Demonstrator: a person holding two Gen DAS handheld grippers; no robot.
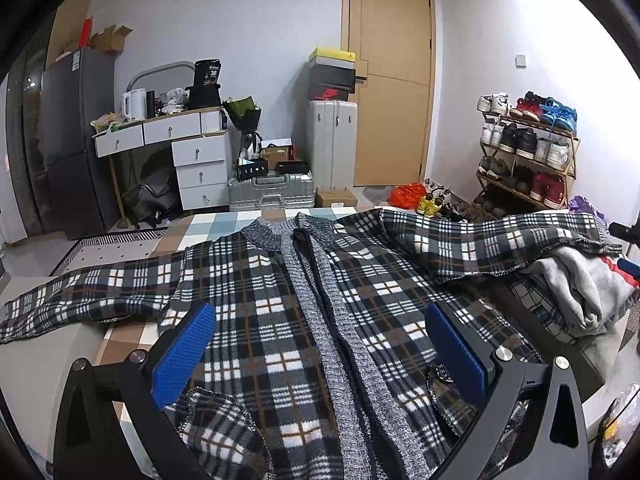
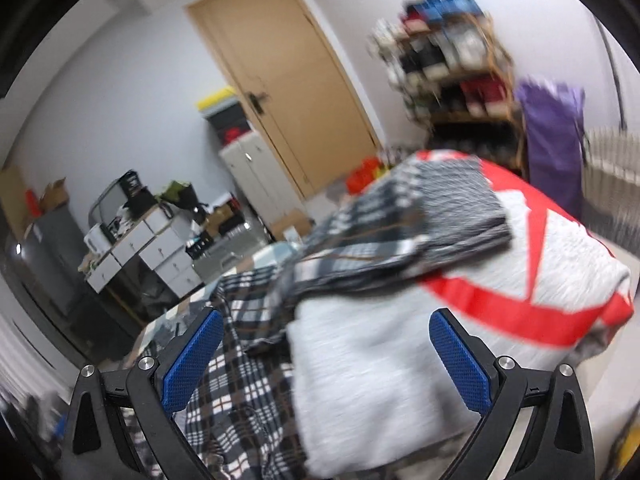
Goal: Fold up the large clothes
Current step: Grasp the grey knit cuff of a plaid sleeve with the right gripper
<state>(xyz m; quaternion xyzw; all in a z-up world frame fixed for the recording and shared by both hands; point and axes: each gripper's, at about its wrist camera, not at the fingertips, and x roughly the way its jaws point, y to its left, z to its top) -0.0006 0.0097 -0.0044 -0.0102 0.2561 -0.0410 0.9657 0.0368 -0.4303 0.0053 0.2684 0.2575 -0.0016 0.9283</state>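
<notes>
Across the bed (image 1: 248, 216), whose checked cover shows bare only along its far edge and near its left side, a plaid cardigan (image 1: 256, 320) is spread flat with the front up and the collar toward the far edge. Its left sleeve (image 1: 80, 296) is stretched out toward the left edge, where it lies flat. A grey knitted placket (image 1: 320, 320) runs down the middle of the garment from the collar to the near edge. The left gripper (image 1: 320, 344) is held above the lower part of the cardigan, its blue pads (image 1: 188, 348) spread wide on either side of the placket, with nothing clasped between them. Whether the pads touch the cloth cannot be told. Toward the right edge, the right sleeve (image 1: 492, 240) is draped over a heap of folded clothes (image 1: 584, 292), grey with red bands, that sits on the bed's right side.

From the right wrist view, which is blurred, the right gripper (image 2: 326, 344) is seen with its blue pads (image 2: 192, 360) likewise parted and gripping nothing. Between and beyond them lie the plaid body on the left and the grey and red heap on the right, with the plaid sleeve lying across the heap's top. A wooden door (image 1: 392, 80) and a shoe rack (image 1: 528, 148) are seen beyond the bed's far edge.
</notes>
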